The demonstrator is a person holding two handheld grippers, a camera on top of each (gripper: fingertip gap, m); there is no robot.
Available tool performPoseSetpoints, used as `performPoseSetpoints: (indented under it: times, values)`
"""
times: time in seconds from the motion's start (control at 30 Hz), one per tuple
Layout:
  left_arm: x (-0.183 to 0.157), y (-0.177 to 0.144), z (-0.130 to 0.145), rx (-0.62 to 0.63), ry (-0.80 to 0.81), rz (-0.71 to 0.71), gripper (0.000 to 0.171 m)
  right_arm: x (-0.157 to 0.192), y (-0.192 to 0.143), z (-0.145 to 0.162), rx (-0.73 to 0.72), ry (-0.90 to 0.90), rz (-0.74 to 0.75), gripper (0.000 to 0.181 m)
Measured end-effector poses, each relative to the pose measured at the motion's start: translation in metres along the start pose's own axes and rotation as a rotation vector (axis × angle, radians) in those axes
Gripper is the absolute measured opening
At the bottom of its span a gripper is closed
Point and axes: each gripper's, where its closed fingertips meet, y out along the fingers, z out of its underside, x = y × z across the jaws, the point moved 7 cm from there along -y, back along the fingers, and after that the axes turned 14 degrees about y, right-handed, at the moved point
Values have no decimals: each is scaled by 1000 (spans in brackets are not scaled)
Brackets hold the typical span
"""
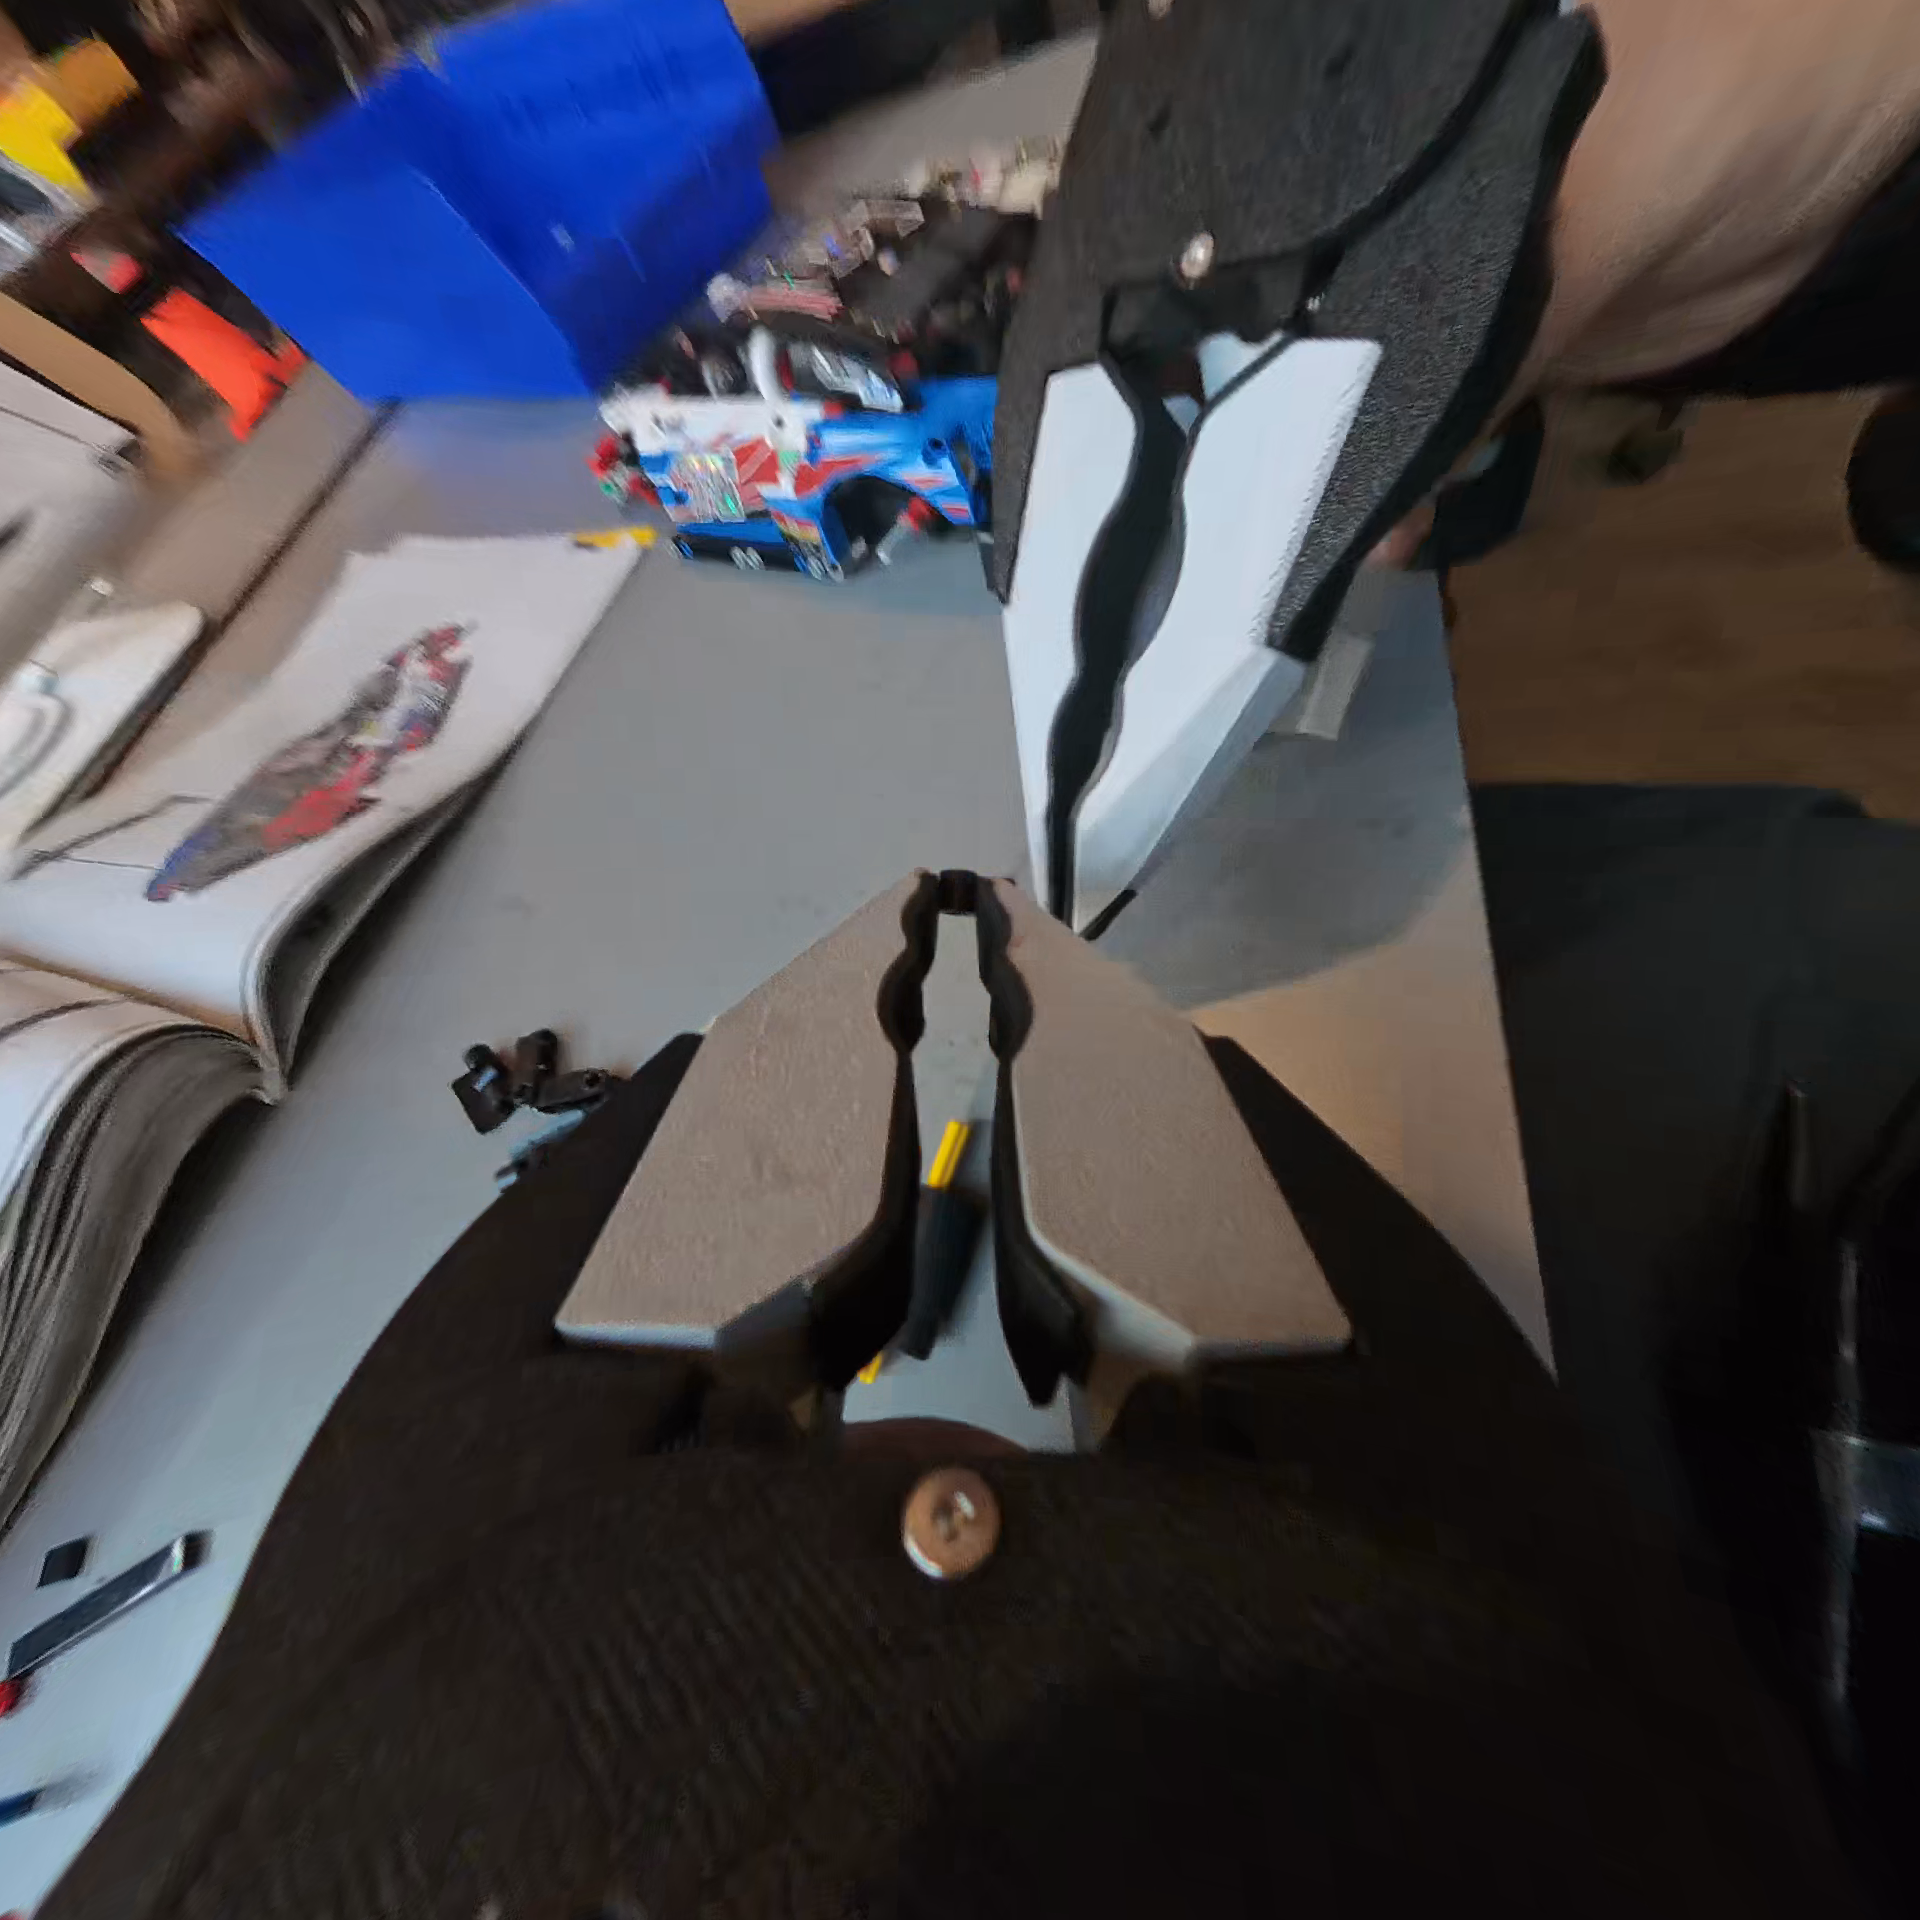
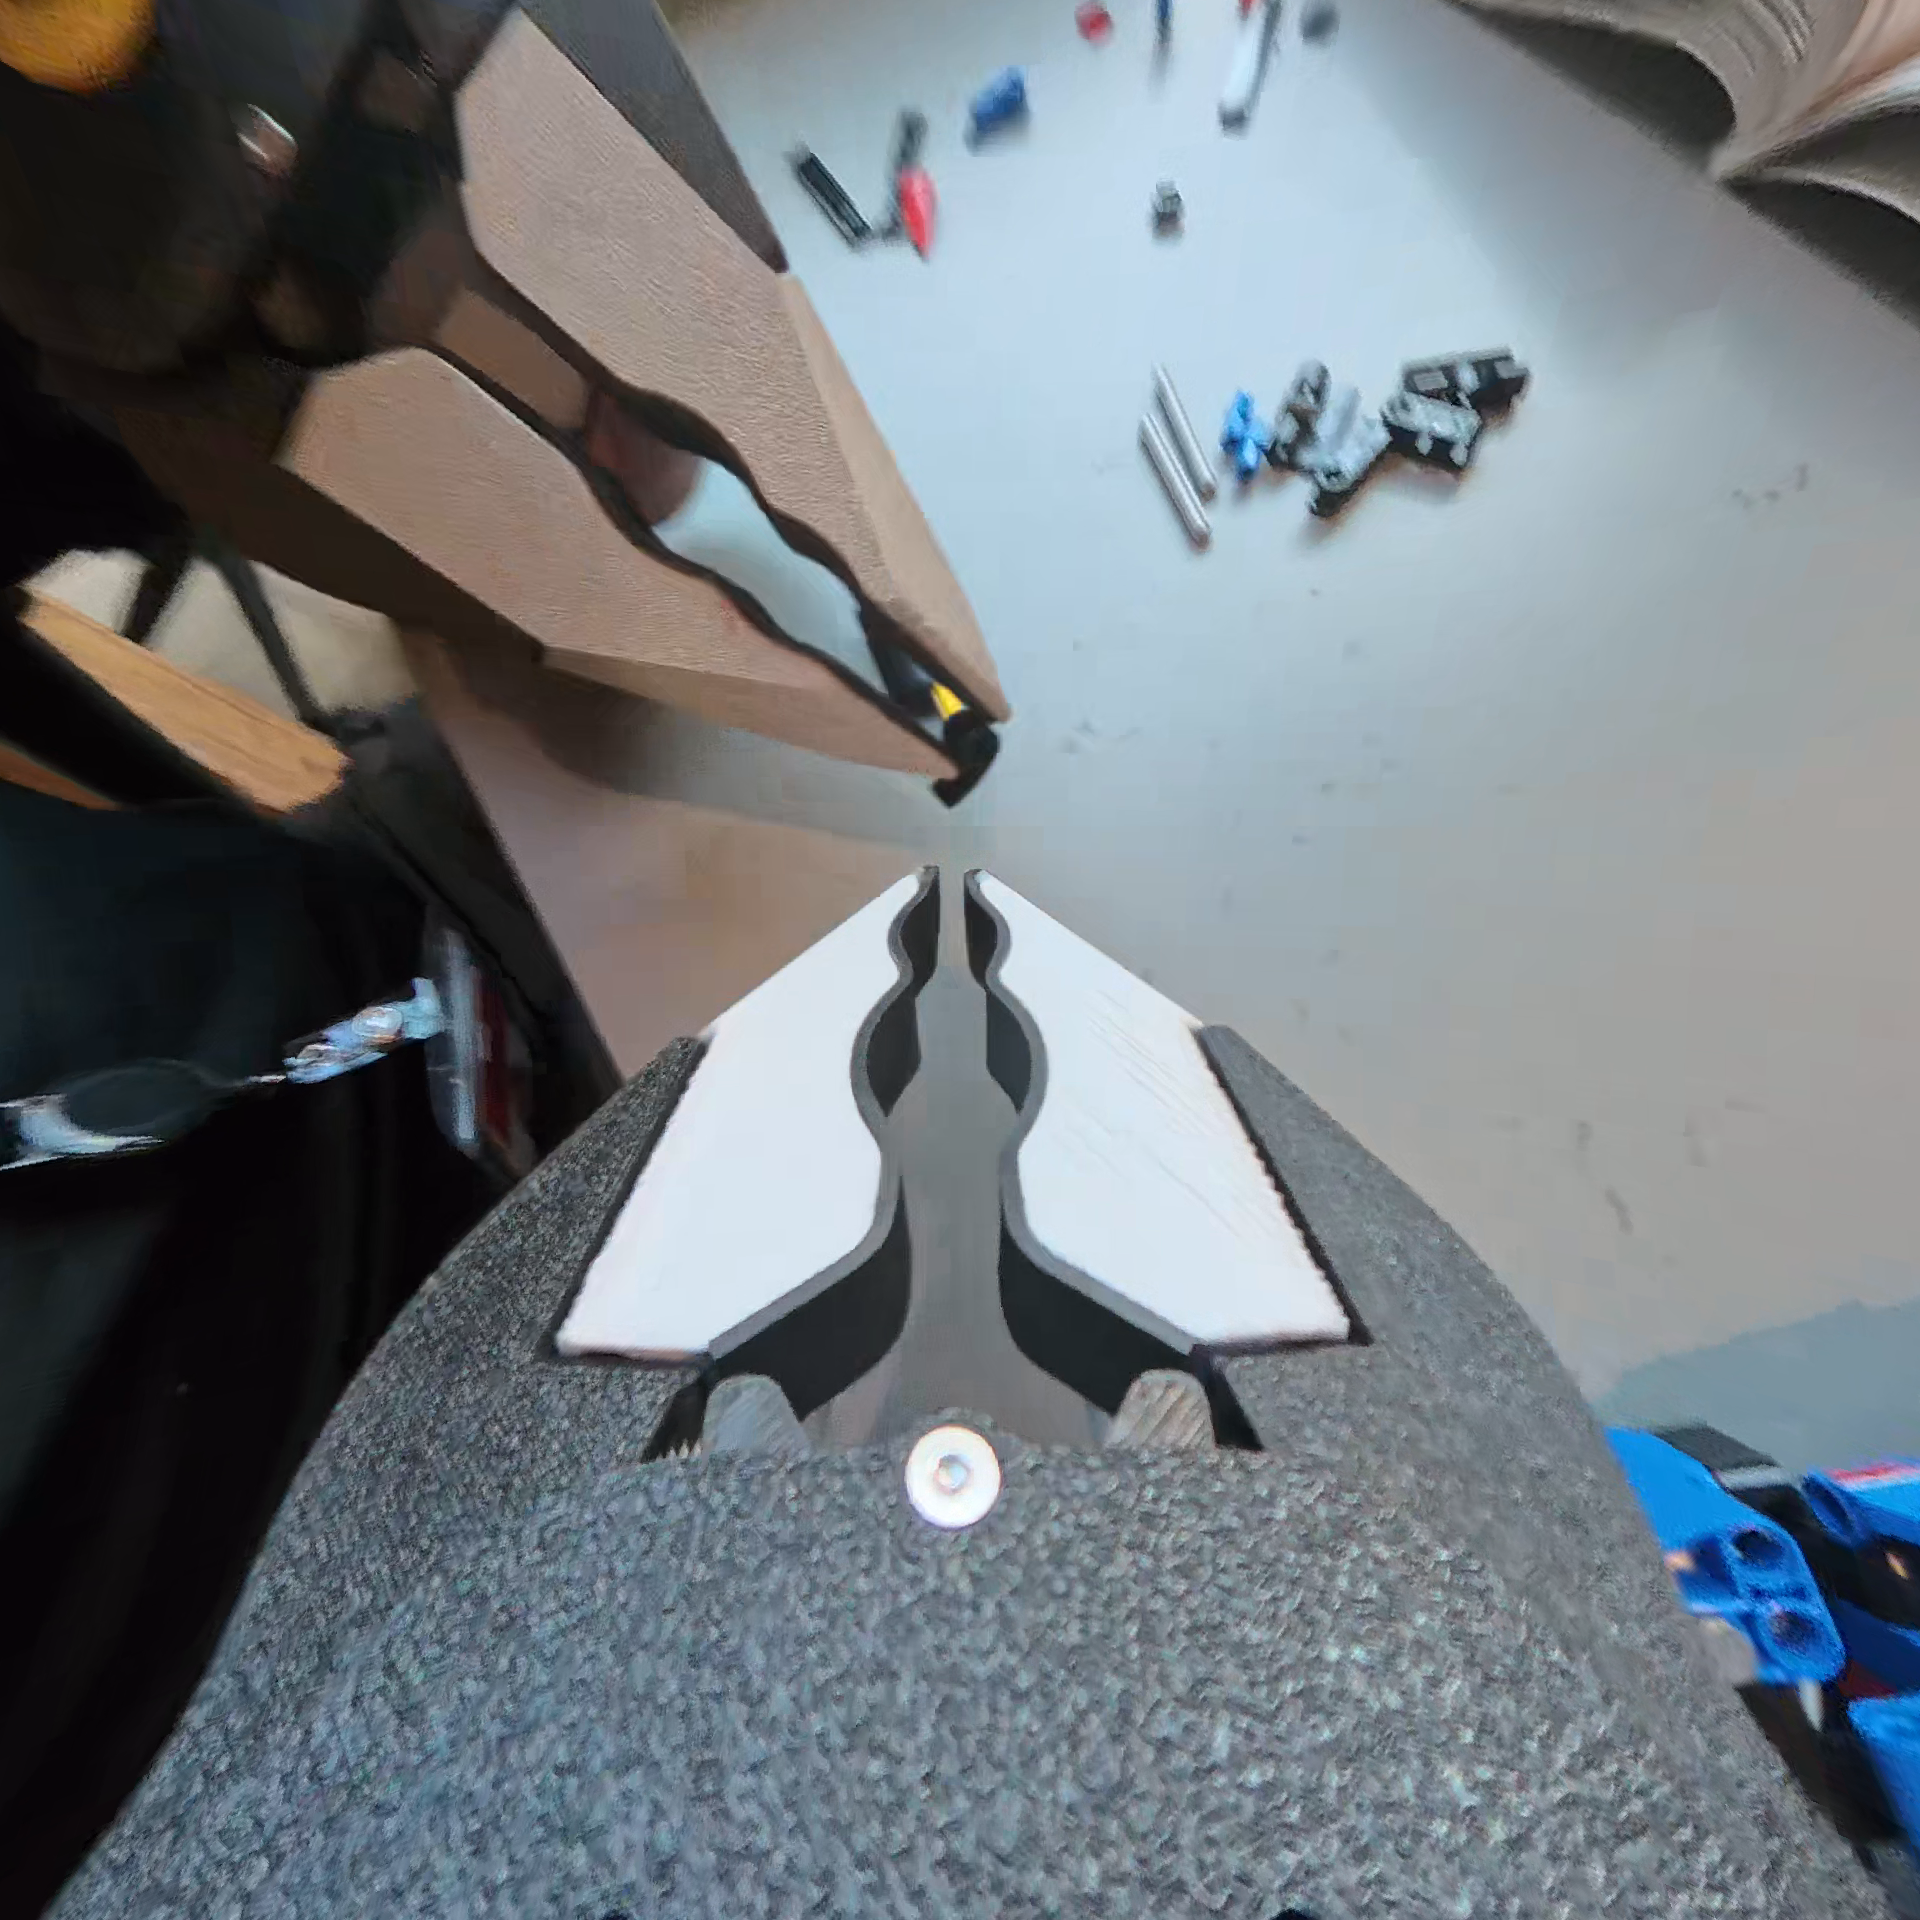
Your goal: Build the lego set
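1. Left gripper (image 1: 957,889): two tan wedge-shaped fingers (image 1: 769,1164), wavy black rubber lining on the inner edges, smooth black body, one round brass-coloured screw (image 1: 951,1523) at the centre.
2. Right gripper (image 2: 951,883): two white wedge-shaped fingers (image 2: 1132,1153), same wavy black lining, grainy dark-grey body, one silver screw (image 2: 952,1475) at the centre.

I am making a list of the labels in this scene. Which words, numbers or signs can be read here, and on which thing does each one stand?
Blue and white lego car: coloured stickers on its side, too blurred to read.
Open instruction booklet: a printed picture of a car, no legible words.
Left gripper, shut on a small black lego piece, and right gripper: no markings visible.
Nothing here can be quoted.
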Motion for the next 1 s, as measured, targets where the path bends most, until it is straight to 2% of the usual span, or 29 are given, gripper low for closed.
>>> performPoseSetpoints:
  times: [0.1,0.2,0.33,0.83,1.0]
  values:
    - [0,-10,-8,-123,-45,-56,4,9,-9,-10,-97,6,-91,4]
    - [2,-10,-5,-86,-61,-94,4,13,-14,-17,-160,-34,-53,8]
    - [2,-9,-2,-72,-122,-94,4,9,-15,-17,-175,-49,29,7]
    - [-3,-7,-5,-74,-163,-152,4,3,-10,-16,-204,63,-66,9]
    - [-3,-6,-3,-52,-198,-139,4,1,-9,-14,-193,87,-70,1]
